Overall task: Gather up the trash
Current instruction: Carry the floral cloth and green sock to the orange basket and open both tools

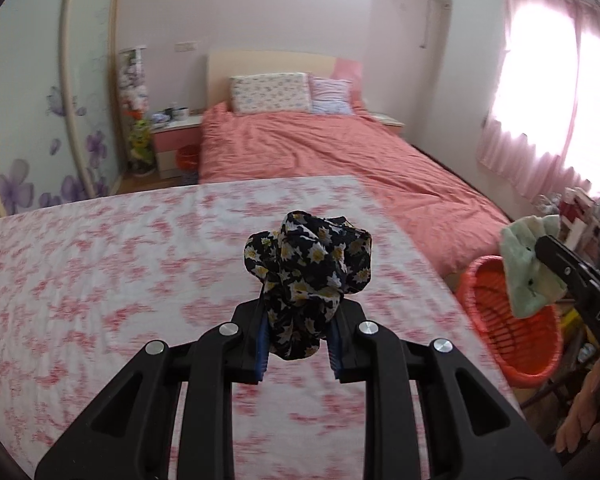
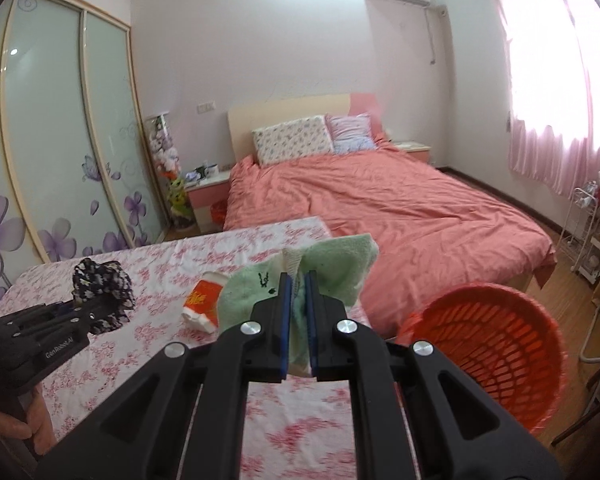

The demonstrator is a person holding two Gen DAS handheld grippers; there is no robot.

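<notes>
Left hand-held gripper (image 1: 300, 344) clamping floral cloth (image 1: 308, 276); right hand-held gripper (image 2: 299, 320) pinching green cloth (image 2: 300, 276), both lifting clear for orange basket (image 2: 496, 344).

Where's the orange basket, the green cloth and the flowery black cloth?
orange basket (image 2: 512, 344), right wrist view, inner mesh wall.
green cloth (image 2: 344, 264), right wrist view, upper fold.
flowery black cloth (image 1: 312, 264), left wrist view, bunched middle.
</notes>
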